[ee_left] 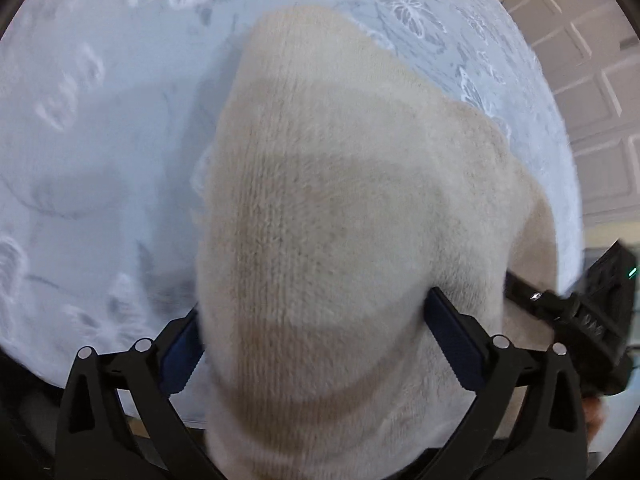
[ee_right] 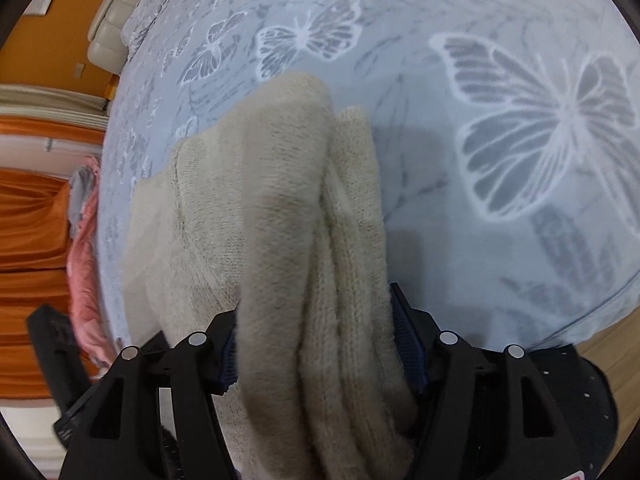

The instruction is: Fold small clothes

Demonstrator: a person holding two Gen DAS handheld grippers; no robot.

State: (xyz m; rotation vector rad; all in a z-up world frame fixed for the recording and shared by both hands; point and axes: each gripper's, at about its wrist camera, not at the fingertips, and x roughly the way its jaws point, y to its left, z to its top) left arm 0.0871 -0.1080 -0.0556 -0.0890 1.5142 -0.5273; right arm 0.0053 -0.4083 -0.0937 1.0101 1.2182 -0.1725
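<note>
A cream knitted garment [ee_left: 328,216] hangs bunched above the pale blue butterfly-print bed cover [ee_left: 100,140]. My left gripper [ee_left: 312,320] is shut on a thick fold of it; the knit fills the space between the blue pads and hides the tips. In the right wrist view the same cream garment [ee_right: 288,220] drapes forward in several folds, and my right gripper [ee_right: 316,340] is shut on it. The other gripper shows at each view's edge, at the right of the left wrist view [ee_left: 600,312] and at the lower left of the right wrist view [ee_right: 52,344].
The butterfly-print cover [ee_right: 520,140] spreads all around. A pink and grey garment [ee_right: 84,248] lies at the bed's left edge beside orange curtains [ee_right: 32,220]. A cream headboard [ee_right: 112,20] is at the top left. A white panelled wall [ee_left: 592,80] stands beyond the bed's right edge.
</note>
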